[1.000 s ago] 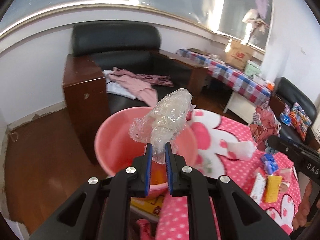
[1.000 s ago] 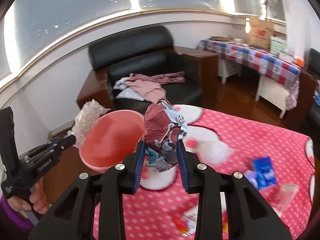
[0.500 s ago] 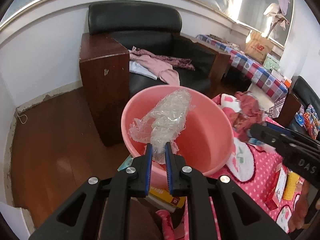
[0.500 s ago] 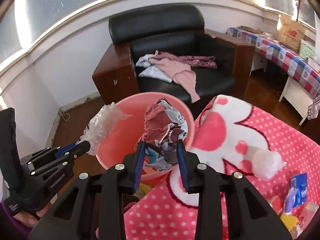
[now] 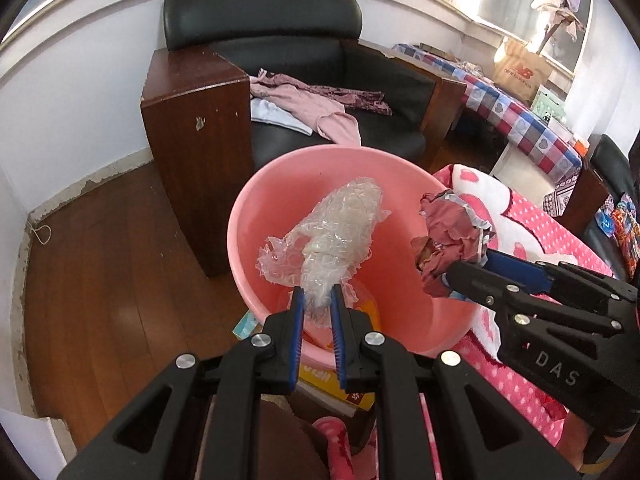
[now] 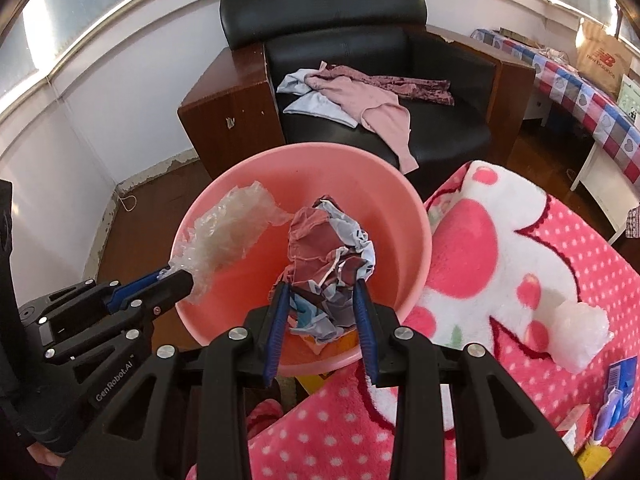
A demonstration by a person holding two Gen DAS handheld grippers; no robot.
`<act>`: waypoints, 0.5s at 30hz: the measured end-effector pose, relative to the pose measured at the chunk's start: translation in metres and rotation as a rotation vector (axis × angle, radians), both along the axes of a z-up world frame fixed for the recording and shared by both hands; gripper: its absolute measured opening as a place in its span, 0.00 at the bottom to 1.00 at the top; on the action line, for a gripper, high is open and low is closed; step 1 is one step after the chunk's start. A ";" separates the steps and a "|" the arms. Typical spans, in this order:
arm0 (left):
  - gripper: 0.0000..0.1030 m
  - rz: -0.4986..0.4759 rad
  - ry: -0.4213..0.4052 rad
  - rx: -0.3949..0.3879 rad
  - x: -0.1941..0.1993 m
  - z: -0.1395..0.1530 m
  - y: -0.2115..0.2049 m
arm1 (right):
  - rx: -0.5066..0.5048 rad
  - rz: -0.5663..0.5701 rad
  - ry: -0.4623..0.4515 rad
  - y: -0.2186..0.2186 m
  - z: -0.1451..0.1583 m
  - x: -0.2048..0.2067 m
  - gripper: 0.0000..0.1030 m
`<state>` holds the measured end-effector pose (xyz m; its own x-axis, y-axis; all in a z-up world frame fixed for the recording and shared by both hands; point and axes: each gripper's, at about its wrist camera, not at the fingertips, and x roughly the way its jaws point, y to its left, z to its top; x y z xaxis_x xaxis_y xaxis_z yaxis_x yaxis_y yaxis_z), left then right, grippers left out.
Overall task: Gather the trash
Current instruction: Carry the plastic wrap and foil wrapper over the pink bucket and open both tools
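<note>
Clear plastic wrap [image 5: 340, 236], crumpled into a long wad, is clamped at its lower end in the jaws of the left gripper [image 5: 316, 300] and hangs over the open mouth of the pink basin [image 5: 256, 200]. To its right, the right gripper [image 6: 320, 300] has its jaws closed on a ball of crumpled red and white paper [image 6: 330, 248], likewise above the basin. Neither piece has been let go, so the drop looks like the step in hand. Something yellow or orange shows at the basin's bottom, though what it is I cannot tell. Further right, on the pink dotted blanket [image 6: 540, 280], a white plastic wad [image 6: 576, 332] and some small packets [image 6: 618, 396] lie uncollected, so several pickups seem left.
</note>
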<state>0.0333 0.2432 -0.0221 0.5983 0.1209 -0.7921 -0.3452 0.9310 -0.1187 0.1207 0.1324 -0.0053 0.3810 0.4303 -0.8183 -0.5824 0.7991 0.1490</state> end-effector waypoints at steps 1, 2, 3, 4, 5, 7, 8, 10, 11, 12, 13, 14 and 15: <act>0.12 0.002 0.004 -0.003 0.001 -0.001 0.001 | 0.000 0.000 -0.001 0.000 0.000 0.000 0.32; 0.12 0.005 0.008 -0.006 0.002 -0.002 0.001 | -0.001 -0.001 -0.003 0.000 -0.001 0.001 0.32; 0.13 0.006 0.011 -0.009 0.004 -0.003 0.003 | -0.002 -0.001 -0.003 0.001 -0.001 0.001 0.32; 0.13 0.008 0.014 -0.011 0.004 -0.004 0.004 | -0.001 0.000 -0.001 0.000 -0.001 0.001 0.32; 0.14 0.010 0.017 -0.013 0.004 -0.005 0.004 | 0.000 0.000 0.003 0.001 -0.002 0.001 0.32; 0.15 0.014 0.022 -0.018 0.004 -0.006 0.003 | 0.002 -0.001 0.010 0.001 -0.004 0.002 0.32; 0.15 0.016 0.027 -0.022 0.004 -0.007 0.003 | 0.003 -0.002 0.012 0.001 -0.004 0.002 0.32; 0.15 0.025 0.039 -0.028 0.004 -0.010 0.004 | 0.003 -0.004 0.015 0.001 -0.005 0.002 0.33; 0.16 0.025 0.042 -0.029 0.003 -0.011 0.005 | 0.002 -0.006 0.018 0.000 -0.006 0.003 0.33; 0.16 0.024 0.039 -0.030 0.003 -0.011 0.005 | 0.002 -0.007 0.022 0.000 -0.006 0.003 0.34; 0.16 0.023 0.035 -0.027 0.002 -0.010 0.004 | 0.001 -0.007 0.029 0.000 -0.007 0.004 0.34; 0.18 0.024 0.034 -0.025 0.001 -0.009 0.003 | 0.000 -0.008 0.034 0.000 -0.008 0.005 0.34; 0.19 0.025 0.033 -0.025 0.001 -0.009 0.004 | 0.002 -0.009 0.038 0.000 -0.008 0.006 0.34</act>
<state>0.0339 0.2467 -0.0312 0.5685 0.1156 -0.8145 -0.3722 0.9191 -0.1294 0.1263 0.1321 -0.0131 0.3534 0.4286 -0.8315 -0.5692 0.8039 0.1724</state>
